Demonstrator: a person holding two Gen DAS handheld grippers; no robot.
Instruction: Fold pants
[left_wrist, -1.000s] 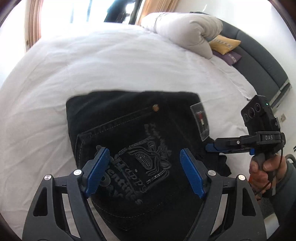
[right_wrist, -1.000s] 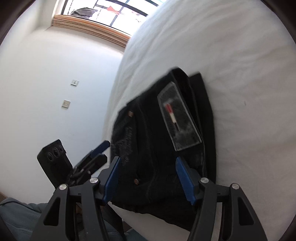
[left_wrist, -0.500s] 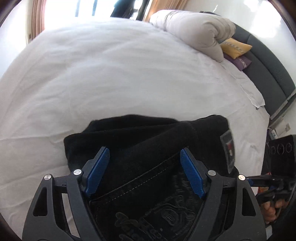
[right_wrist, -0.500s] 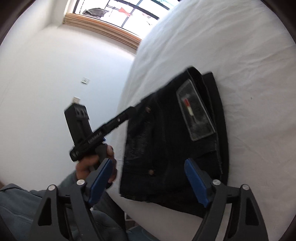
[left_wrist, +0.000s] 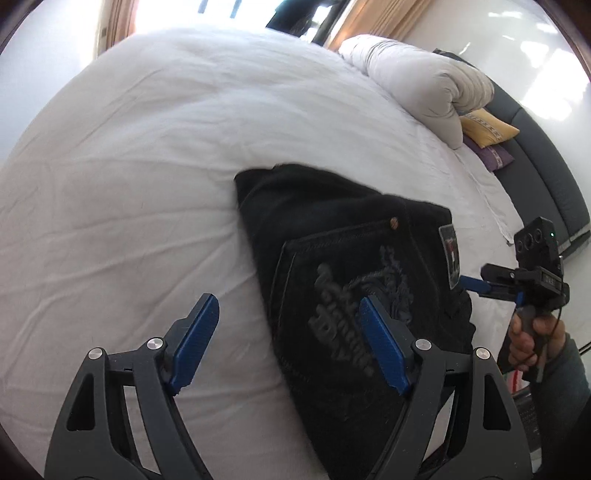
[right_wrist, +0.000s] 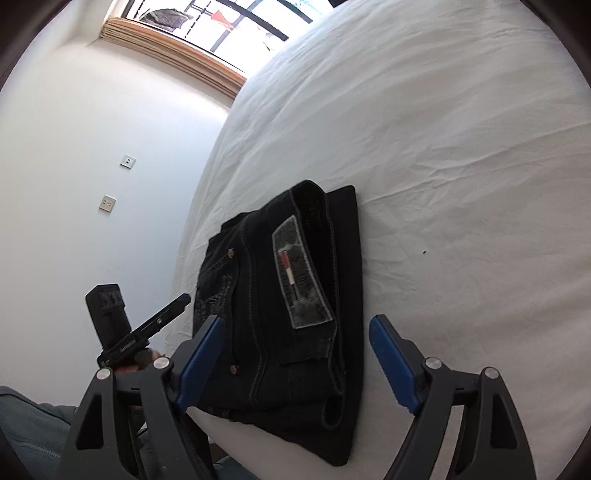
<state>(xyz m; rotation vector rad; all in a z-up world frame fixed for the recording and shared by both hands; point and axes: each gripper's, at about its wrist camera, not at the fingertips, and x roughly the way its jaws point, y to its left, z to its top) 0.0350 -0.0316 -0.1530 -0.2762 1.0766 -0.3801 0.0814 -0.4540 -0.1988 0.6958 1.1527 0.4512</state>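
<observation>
The black pants (left_wrist: 343, 280) lie folded in a compact stack on the white bed (left_wrist: 147, 166), back pocket embroidery and waist label up. They also show in the right wrist view (right_wrist: 288, 302), near the bed's front edge. My left gripper (left_wrist: 288, 343) is open and empty, held above the bed at the stack's left side. My right gripper (right_wrist: 295, 354) is open and empty, just above the stack's near end. The right gripper shows in the left wrist view (left_wrist: 476, 284) at the stack's right edge; the left shows in the right wrist view (right_wrist: 177, 302).
A rolled white duvet (left_wrist: 417, 77) and a yellow cushion (left_wrist: 487, 125) lie at the head of the bed by a dark headboard (left_wrist: 546, 155). A white wall with sockets (right_wrist: 107, 203) and a window (right_wrist: 207, 18) stand beyond the bed's edge.
Both grippers have pulled back from the folded pants. The left gripper has swung left, so the stack now sits under its right finger. The right gripper has drawn back a little.
</observation>
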